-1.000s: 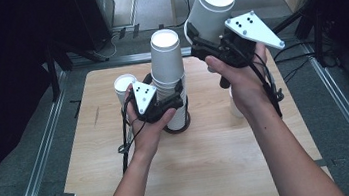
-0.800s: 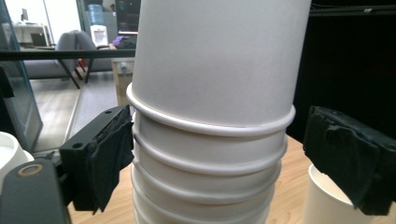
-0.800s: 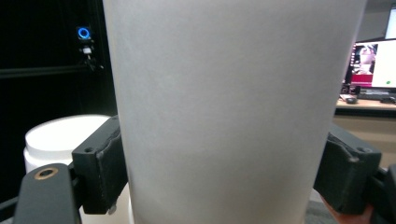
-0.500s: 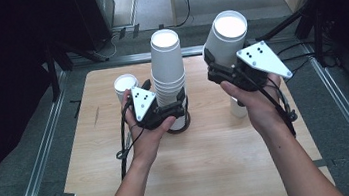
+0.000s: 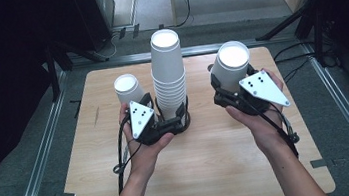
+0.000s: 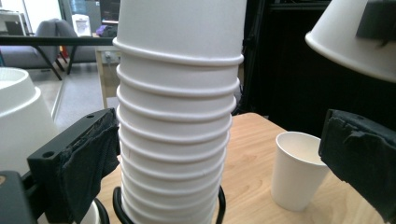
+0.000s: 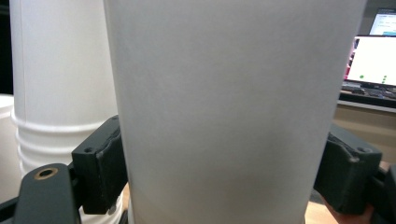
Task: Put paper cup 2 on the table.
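The left gripper (image 5: 181, 119) has just opened wide around the stack (image 5: 168, 73), while the right gripper (image 5: 224, 88) pinches one cup (image 5: 230, 66), probably to set it down next.

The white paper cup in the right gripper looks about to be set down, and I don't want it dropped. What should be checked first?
1. Right gripper shut on the white paper cup: ok.
2. Cup upside down like the tall stack of white paper cups: ok.
3. Left gripper open, jaws either side of the stack: ok.
4. Stack seated in its black ring holder: ok.
5. Bare light wooden table under the cup: cannot tell.
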### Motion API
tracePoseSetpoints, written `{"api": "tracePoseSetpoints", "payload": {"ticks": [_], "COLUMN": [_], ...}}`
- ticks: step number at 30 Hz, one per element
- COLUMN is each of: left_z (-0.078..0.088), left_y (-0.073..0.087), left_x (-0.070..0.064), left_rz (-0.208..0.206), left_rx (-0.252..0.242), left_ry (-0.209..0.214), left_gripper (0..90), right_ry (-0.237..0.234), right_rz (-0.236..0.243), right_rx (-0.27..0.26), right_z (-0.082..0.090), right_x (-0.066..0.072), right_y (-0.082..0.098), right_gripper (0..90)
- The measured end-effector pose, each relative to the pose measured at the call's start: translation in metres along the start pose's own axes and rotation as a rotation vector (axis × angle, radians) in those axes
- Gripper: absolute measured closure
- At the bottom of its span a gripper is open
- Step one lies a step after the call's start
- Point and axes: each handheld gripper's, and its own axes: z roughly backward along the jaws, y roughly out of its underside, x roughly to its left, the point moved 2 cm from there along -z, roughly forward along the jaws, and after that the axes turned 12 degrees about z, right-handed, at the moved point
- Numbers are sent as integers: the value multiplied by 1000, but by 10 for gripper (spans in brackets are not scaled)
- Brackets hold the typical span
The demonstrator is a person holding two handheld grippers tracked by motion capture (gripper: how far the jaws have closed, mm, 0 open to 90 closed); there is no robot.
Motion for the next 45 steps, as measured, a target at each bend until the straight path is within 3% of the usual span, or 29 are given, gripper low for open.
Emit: {"api": "tracePoseSetpoints", "payload": {"ticks": [16, 18, 25, 32, 45], "left_z": [30, 32, 37, 40, 42], "left_y": [33, 38, 53, 56, 61], "left_x": [2, 4, 11, 12, 3], "left_rz": [5, -8, 16, 20, 60], "left_rx": [54, 71, 111, 138, 191], "left_ry": [19, 14, 14, 15, 80], "left_gripper": [0, 0, 0, 0, 0], "right_ry": [-2, -5, -12, -40, -48], "right_rz": [89, 90, 131, 155, 350], "right_rx": [50, 54, 70, 96, 120], "right_z": [22, 25, 33, 38, 43], "right_x": [27, 30, 44, 60, 87], "right_y": [52, 58, 79, 104, 133], "right_gripper": [162, 162, 162, 161, 160]}}
